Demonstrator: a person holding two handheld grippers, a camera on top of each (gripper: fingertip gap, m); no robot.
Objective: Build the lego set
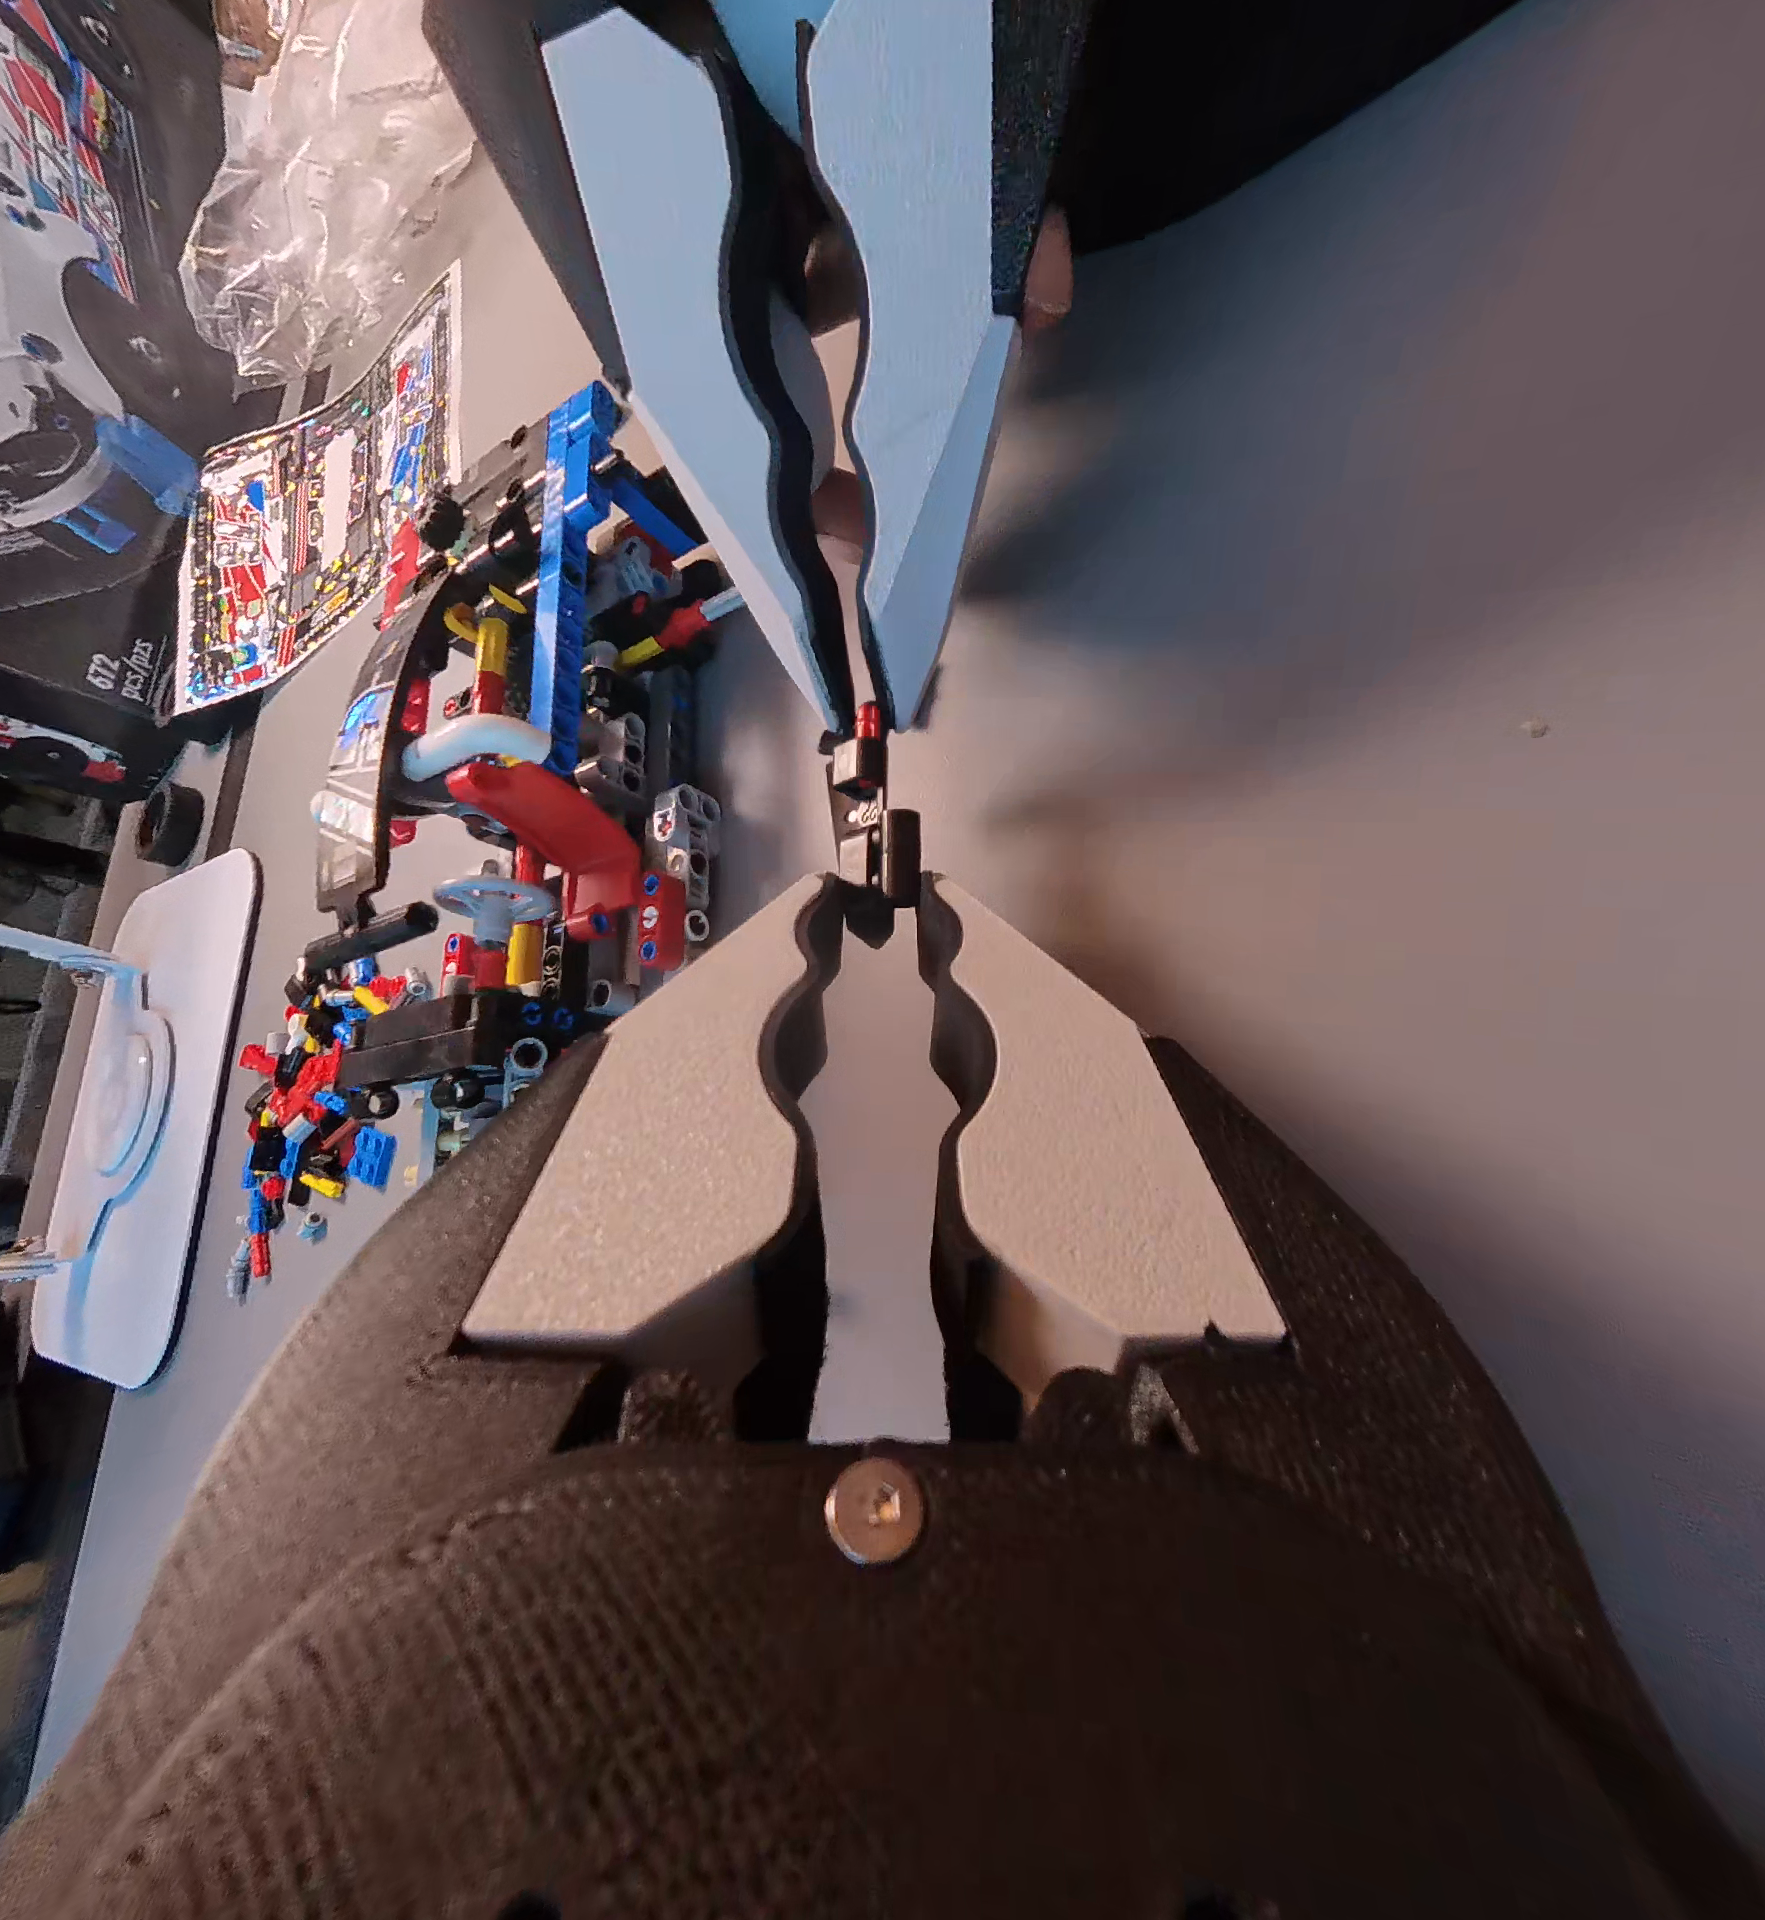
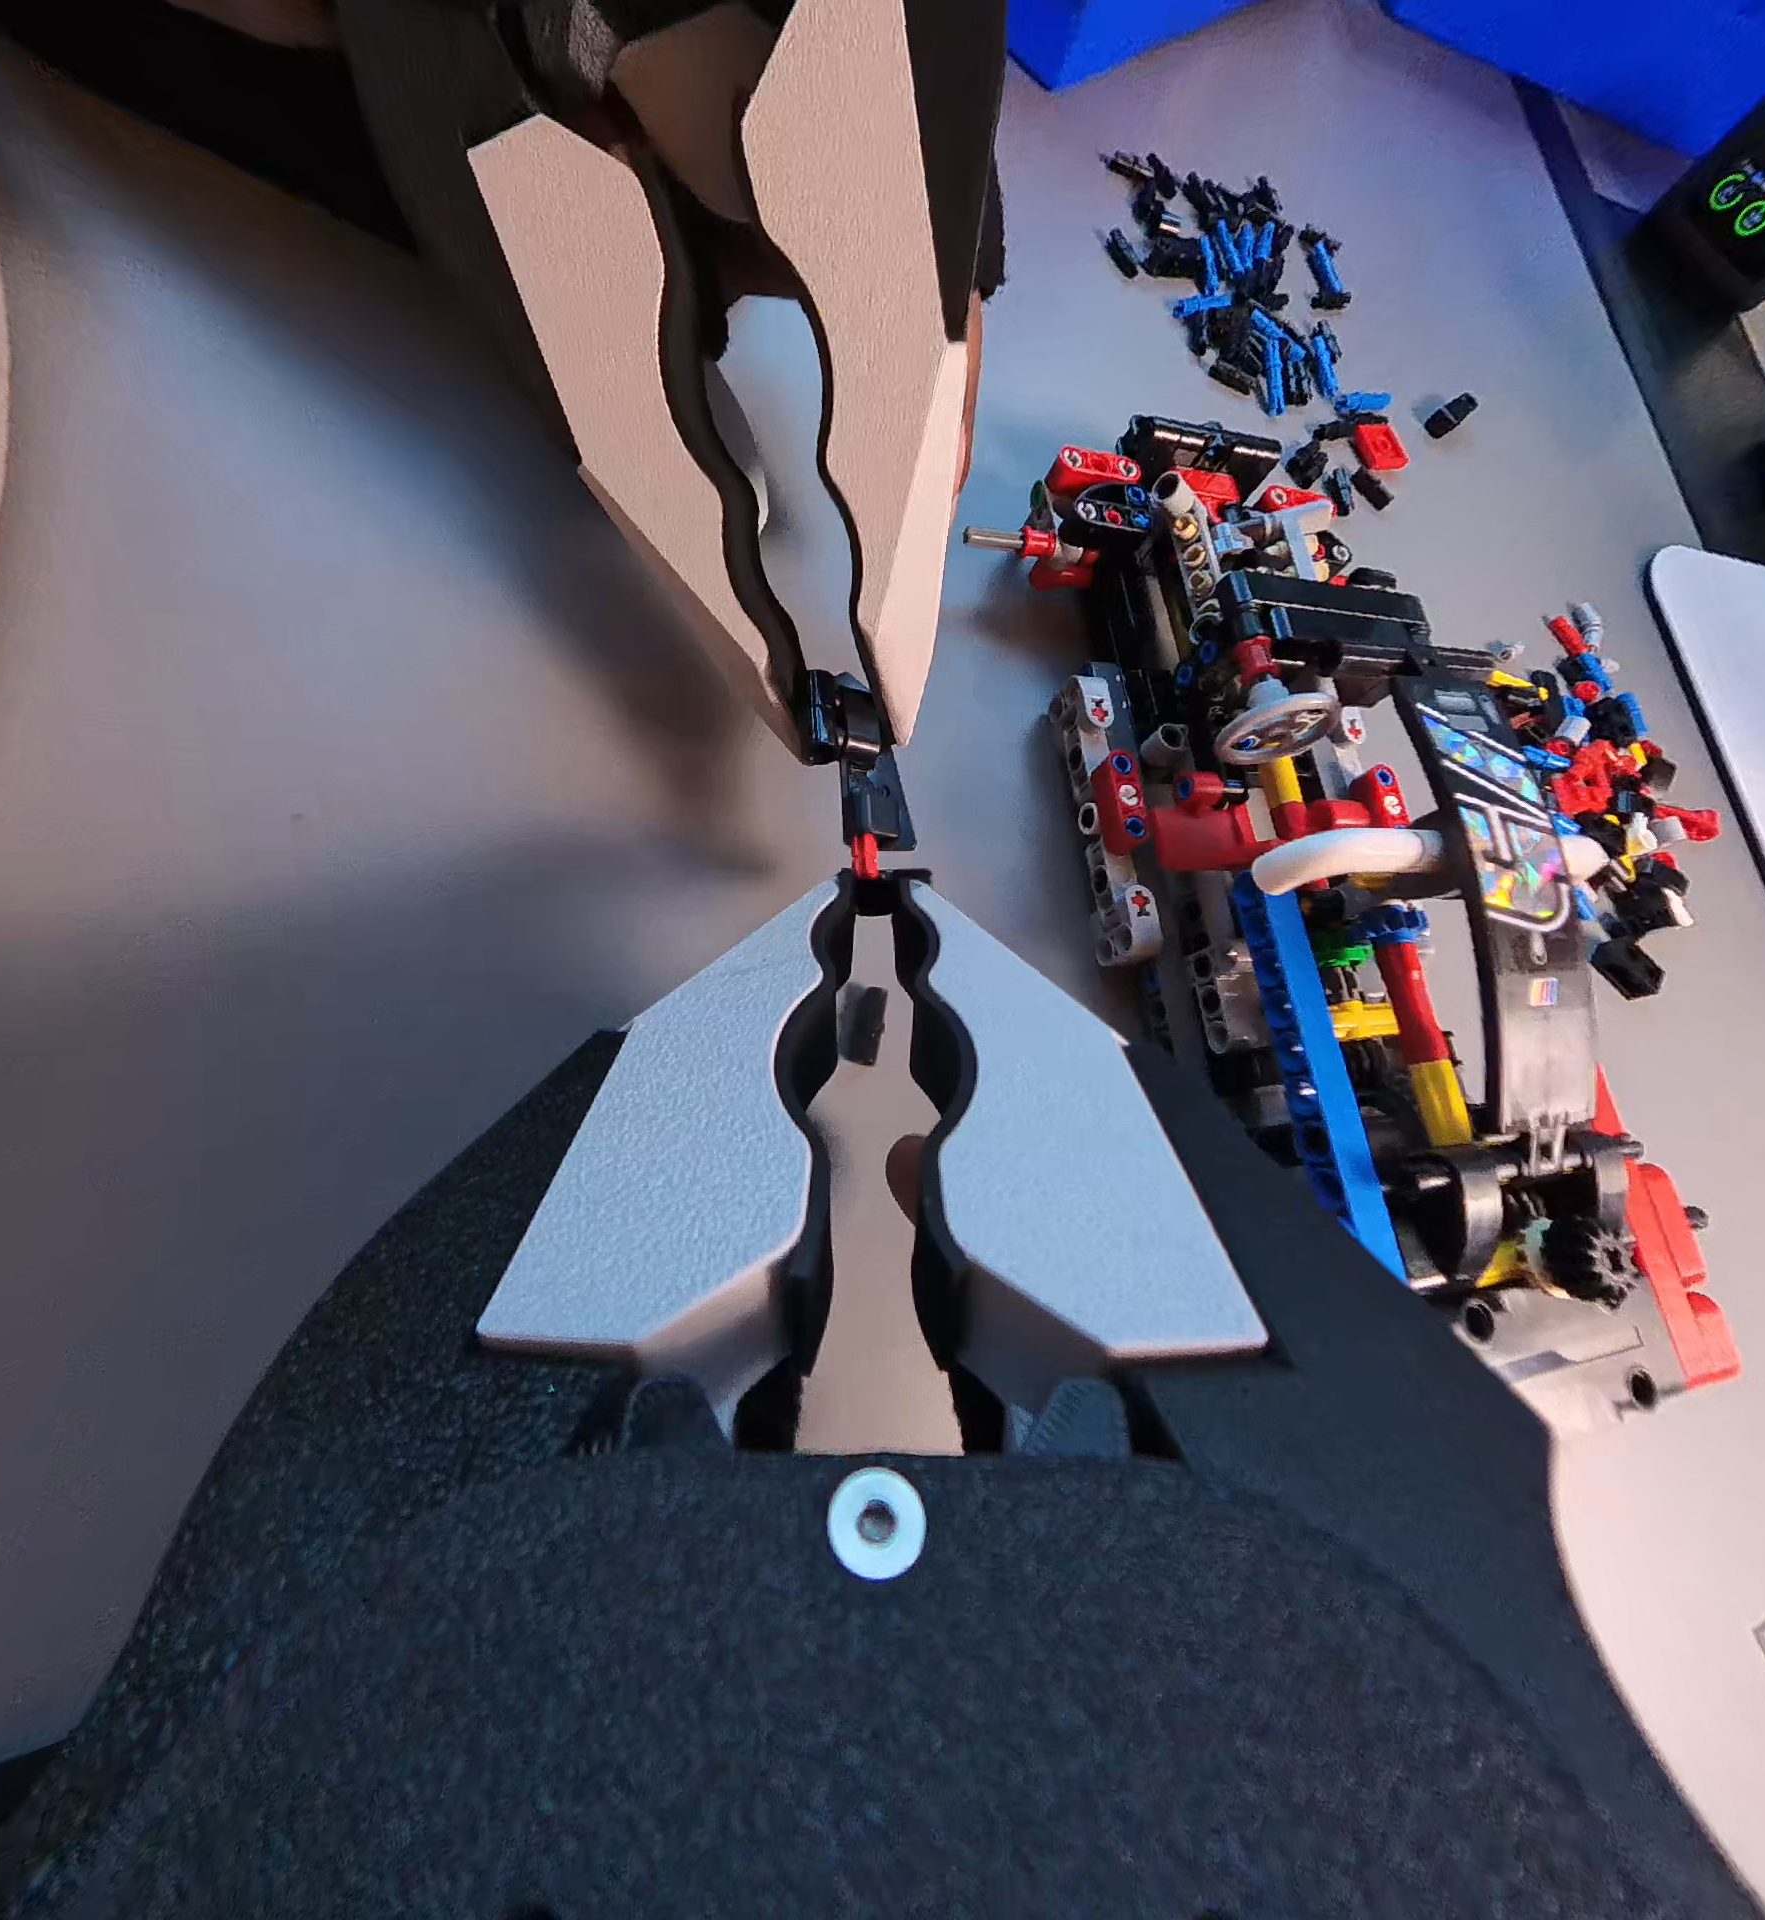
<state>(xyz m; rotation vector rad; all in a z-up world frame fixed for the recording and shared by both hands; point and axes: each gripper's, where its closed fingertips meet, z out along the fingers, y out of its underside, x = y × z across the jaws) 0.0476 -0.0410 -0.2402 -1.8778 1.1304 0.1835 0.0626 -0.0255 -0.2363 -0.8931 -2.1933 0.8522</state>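
The left gripper pinches a small black piece. The right gripper (tip to tip with it) clamps a red pin above the grey table.

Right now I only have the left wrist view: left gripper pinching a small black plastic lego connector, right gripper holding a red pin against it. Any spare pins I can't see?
Observer: Yes. Right wrist view shows a loose pile of blue and black pins on the grey table, beyond the part-built lego car.
Operator: Anything under the grippers?
Observer: One small loose black piece lies on the table, seen between the right gripper's fingers.
Operator: Past that pile?
Observer: A black box-shaped device with two lit green rings.
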